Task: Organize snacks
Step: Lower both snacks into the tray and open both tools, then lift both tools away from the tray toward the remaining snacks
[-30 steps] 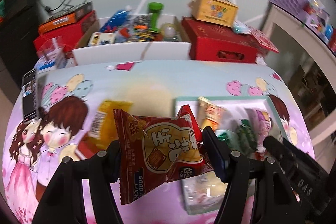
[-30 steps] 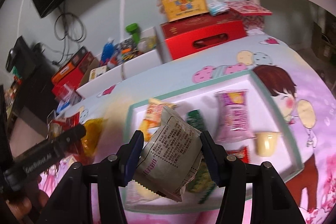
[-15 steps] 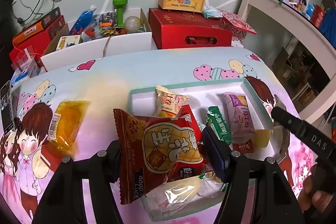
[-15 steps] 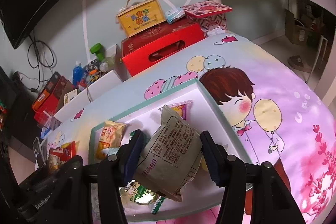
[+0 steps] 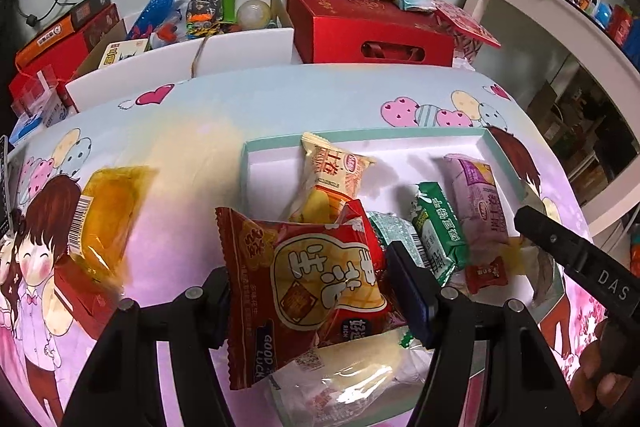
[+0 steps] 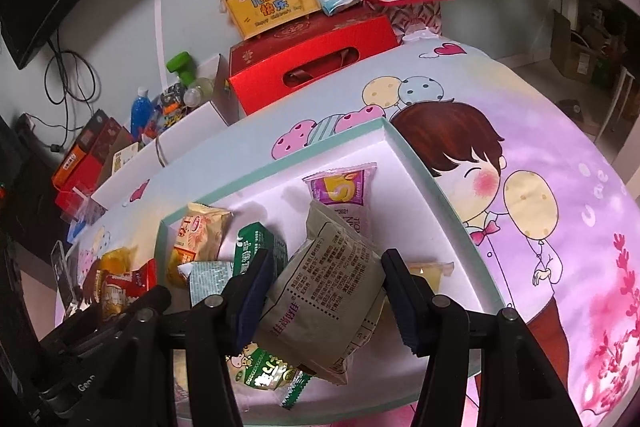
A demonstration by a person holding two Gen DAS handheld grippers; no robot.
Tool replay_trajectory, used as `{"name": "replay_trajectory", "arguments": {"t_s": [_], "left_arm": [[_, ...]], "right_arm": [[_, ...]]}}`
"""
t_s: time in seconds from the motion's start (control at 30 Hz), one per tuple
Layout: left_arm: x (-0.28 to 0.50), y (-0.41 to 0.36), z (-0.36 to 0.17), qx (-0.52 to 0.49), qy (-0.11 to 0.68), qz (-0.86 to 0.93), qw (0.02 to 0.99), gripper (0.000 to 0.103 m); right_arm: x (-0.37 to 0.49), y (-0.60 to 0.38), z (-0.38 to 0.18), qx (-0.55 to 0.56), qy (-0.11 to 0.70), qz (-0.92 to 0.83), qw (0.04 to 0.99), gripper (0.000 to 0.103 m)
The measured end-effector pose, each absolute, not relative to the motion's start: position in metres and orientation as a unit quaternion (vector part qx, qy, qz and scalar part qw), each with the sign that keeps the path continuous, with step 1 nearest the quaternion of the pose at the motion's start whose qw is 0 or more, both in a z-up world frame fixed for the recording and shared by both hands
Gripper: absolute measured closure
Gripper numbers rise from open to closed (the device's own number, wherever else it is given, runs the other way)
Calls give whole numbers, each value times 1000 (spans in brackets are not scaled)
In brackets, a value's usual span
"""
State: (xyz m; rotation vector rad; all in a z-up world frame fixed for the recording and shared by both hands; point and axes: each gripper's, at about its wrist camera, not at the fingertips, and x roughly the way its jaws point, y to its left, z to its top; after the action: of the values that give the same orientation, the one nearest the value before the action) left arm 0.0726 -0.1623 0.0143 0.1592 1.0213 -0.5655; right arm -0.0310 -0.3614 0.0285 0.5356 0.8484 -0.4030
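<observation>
Our left claw pinches a red snack bag by its two sides. The bag hangs up off the table, over the near left corner of the white tray. Just past the claw, inside the tray, we see a pale yellow snack pack. To the right of the claw lie a green pack, a purple pack and a small red candy. Under the claw is a clear wrapper at the tray's near edge. To the left of the claw, outside the tray, an orange packet lies on the cartoon tablecloth.

Our right claw pinches a grey-green snack bag, tilted and held above the tray. Past this claw lies the purple pack. To its left are the green pack and the pale yellow pack. Below the claw a green and white wrapper peeks out. Far behind both claws stand a red box with a yellow box on top.
</observation>
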Motion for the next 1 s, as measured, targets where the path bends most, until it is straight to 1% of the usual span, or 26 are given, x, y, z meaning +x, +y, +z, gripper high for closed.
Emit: {"name": "replay_trajectory", "arguments": {"t_s": [0.27, 0.37, 0.57, 0.63, 0.67, 0.7, 0.73, 0.83, 1.0], "left_arm": [[64, -174, 15, 98, 480, -281, 825, 33], [64, -174, 16, 104, 480, -279, 825, 27], [66, -168, 20, 95, 480, -277, 827, 26], [67, -166, 22, 90, 478, -274, 830, 23], [68, -163, 23, 85, 476, -271, 832, 17], [69, -162, 25, 81, 474, -268, 835, 14], [70, -160, 26, 76, 472, -265, 838, 14], [72, -155, 30, 71, 466, -255, 844, 14], [76, -148, 30, 61, 465, -240, 850, 14]], "right_arm": [[-30, -360, 29, 252, 406, -193, 857, 42], [-30, -360, 29, 252, 407, -193, 857, 42], [-30, -360, 29, 252, 405, -195, 857, 41], [-30, -361, 28, 254, 407, -196, 855, 41], [-30, -361, 28, 255, 408, -196, 855, 41], [-30, -361, 28, 255, 409, -196, 854, 40], [-29, -361, 27, 254, 410, -197, 854, 38], [-28, -361, 27, 250, 413, -199, 853, 36], [-26, -360, 24, 246, 419, -200, 851, 34]]}}
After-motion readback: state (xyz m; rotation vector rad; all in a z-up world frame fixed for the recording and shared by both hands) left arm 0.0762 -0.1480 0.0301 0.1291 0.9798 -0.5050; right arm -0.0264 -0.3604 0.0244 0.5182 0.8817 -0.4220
